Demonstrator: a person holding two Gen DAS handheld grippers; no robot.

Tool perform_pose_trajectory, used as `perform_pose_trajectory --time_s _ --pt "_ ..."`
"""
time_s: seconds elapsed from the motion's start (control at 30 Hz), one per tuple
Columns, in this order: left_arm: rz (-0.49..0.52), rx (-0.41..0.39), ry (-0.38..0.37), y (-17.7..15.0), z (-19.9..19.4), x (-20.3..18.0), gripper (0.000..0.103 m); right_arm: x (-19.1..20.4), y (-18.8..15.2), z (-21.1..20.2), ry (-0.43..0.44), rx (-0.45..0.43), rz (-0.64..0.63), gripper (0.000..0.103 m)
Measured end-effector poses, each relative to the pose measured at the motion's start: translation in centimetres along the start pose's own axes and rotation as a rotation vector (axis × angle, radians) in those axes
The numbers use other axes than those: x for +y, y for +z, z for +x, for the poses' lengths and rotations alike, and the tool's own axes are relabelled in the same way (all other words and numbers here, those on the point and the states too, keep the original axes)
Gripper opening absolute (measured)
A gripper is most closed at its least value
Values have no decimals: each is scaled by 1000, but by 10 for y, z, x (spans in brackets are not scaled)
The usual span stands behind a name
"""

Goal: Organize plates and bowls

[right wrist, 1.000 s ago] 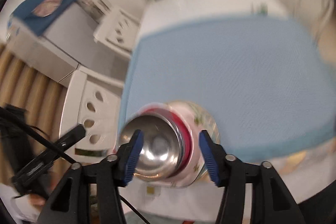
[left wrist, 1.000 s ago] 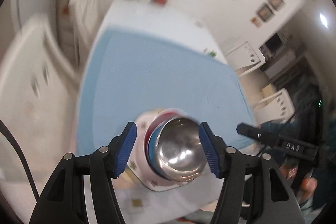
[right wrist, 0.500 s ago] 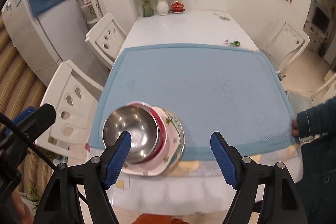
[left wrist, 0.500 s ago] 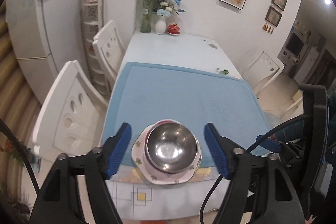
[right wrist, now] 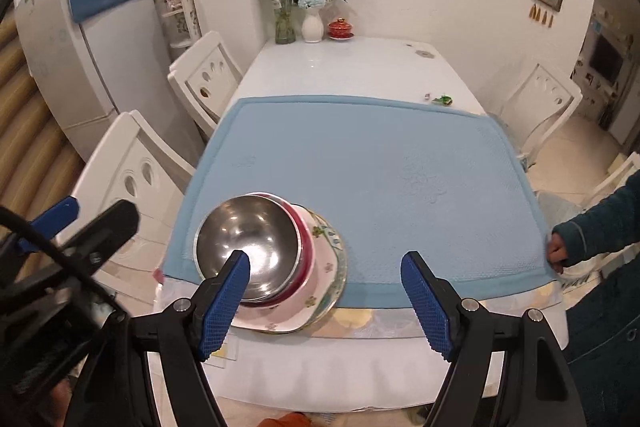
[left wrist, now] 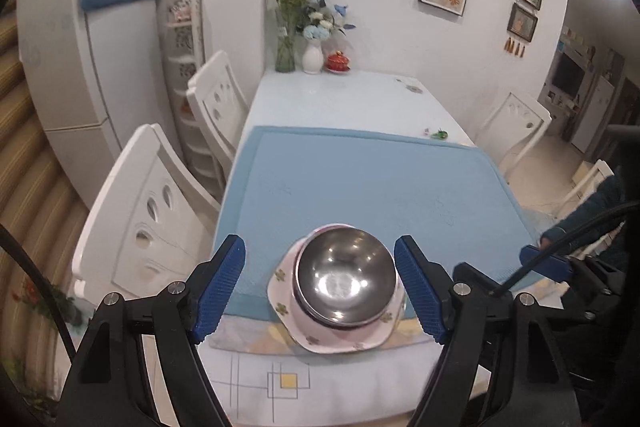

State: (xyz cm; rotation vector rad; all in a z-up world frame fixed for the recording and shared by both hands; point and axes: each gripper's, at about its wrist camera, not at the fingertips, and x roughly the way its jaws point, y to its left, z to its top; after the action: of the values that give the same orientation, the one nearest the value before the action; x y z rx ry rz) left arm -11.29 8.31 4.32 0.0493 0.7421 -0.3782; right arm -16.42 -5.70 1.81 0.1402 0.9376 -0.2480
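A steel bowl (left wrist: 345, 278) (right wrist: 247, 242) tops a stack at the near left corner of the blue mat (left wrist: 360, 183) (right wrist: 360, 163). Under it sit a red bowl (right wrist: 306, 245) and flowered plates (left wrist: 288, 291) (right wrist: 326, 281). My left gripper (left wrist: 320, 291) hangs open above and short of the stack, its blue pads (left wrist: 218, 289) wide of the bowl on both sides. To the right of the stack my right gripper (right wrist: 326, 301) is open too; its left pad (right wrist: 224, 301) overlaps the bowl in the picture. Neither gripper touches anything.
White chairs (left wrist: 144, 211) (right wrist: 132, 179) stand along the left of the white table (left wrist: 344, 95), others on the right. Vases and a red lidded cup (right wrist: 341, 28) stand at the far end. A person's hand in a dark sleeve (right wrist: 576, 239) rests at the mat's right edge.
Both grippers have pulled back and up from the steel bowl and opened wider. The bowl stays on the stack. The views have steadied from blurred to sharp.
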Motion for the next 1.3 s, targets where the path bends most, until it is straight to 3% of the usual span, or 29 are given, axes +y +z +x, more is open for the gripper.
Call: perform_pose_trajectory --time_s 0.63,1.03,1.3 --pt "-36 75 -82 -5 5 13 76 6 -9 2 -37 55 -1 76" --pt "-32 88 -67 -7 6 13 76 10 -11 2 -26 64 -25 76" --pt "-7 29 33 -5 -2 16 76 9 -10 4 -4 77 -11 76"
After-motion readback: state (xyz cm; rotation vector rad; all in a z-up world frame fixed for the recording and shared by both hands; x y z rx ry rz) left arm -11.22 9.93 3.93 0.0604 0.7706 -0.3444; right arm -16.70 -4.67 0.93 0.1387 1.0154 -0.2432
